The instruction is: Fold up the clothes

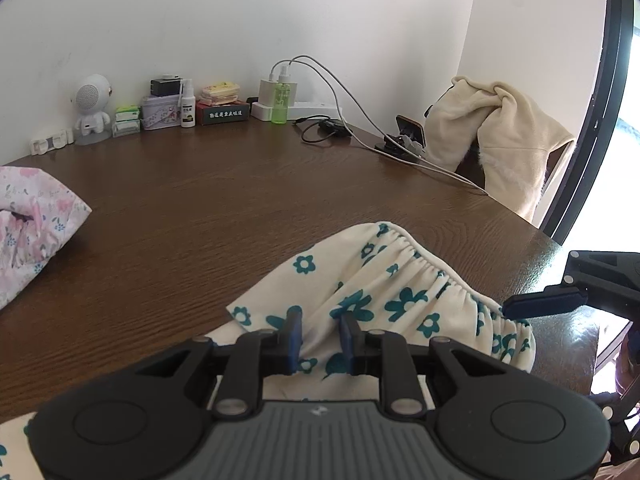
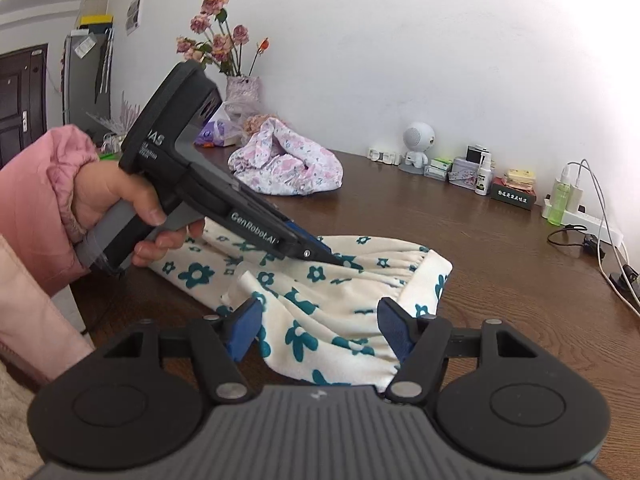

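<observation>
A cream garment with teal flowers point(image 1: 384, 292) and a gathered elastic waistband lies bunched on the brown wooden table point(image 1: 200, 216). My left gripper point(image 1: 320, 334) has its blue pads a narrow gap apart with a ridge of the cloth between them; in the right wrist view point(image 2: 336, 258) its tips press down on the garment point(image 2: 336, 304). My right gripper point(image 2: 320, 328) is open wide over the garment's near edge, its pads on either side of the cloth without pinching it. One right fingertip point(image 1: 544, 305) shows at the waistband in the left wrist view.
A pink floral garment point(image 2: 288, 160) lies bunched at the table's far left, also in the left wrist view point(image 1: 32, 220). Small boxes, bottles, a white robot speaker point(image 1: 90, 108), a power strip and cables point(image 1: 360, 120) line the wall. A cream cloth point(image 1: 500, 136) hangs over a chair.
</observation>
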A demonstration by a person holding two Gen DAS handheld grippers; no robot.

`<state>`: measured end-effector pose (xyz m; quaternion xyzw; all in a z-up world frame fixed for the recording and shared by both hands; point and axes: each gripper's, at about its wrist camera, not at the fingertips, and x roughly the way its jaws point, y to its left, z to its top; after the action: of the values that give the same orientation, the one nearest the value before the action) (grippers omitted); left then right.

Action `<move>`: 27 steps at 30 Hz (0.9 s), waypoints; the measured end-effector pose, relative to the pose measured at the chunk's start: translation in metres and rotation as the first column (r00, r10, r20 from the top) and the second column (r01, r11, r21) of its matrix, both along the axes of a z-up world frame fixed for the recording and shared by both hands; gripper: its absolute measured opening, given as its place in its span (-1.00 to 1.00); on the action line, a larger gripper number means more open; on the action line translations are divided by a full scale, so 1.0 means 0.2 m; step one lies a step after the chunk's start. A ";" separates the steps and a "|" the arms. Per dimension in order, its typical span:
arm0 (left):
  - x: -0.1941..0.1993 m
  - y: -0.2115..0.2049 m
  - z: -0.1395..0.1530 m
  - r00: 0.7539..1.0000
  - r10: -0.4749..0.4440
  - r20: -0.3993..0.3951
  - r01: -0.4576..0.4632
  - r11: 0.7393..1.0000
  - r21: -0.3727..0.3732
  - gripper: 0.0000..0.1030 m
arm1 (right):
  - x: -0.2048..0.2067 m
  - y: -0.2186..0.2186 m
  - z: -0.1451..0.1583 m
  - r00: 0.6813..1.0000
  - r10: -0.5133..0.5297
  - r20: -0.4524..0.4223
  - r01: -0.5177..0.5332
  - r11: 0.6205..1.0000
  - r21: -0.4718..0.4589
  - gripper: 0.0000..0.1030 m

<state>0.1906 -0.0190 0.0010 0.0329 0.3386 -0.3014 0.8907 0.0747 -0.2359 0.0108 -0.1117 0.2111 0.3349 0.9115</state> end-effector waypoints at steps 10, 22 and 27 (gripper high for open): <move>0.00 0.00 0.00 1.000 -0.004 -0.001 0.004 1.000 0.005 -0.62 | -0.05 0.09 0.01 0.956 0.286 0.059 -0.232 0.867 -0.442 0.05; -0.02 0.04 0.01 1.000 -0.017 -0.006 0.017 1.000 0.006 -0.62 | 0.14 0.21 -0.04 0.926 0.373 0.053 -0.308 0.831 -0.464 -0.83; -0.06 0.05 0.03 1.000 -0.027 0.016 0.026 0.999 0.029 -0.62 | 0.17 0.19 0.03 0.933 0.354 0.068 -0.300 0.867 -0.398 -0.83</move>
<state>0.1793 -0.0093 0.0074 0.0530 0.3350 -0.3080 0.8889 0.1080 -0.1983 0.0159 -0.3438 0.1863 0.4288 0.8144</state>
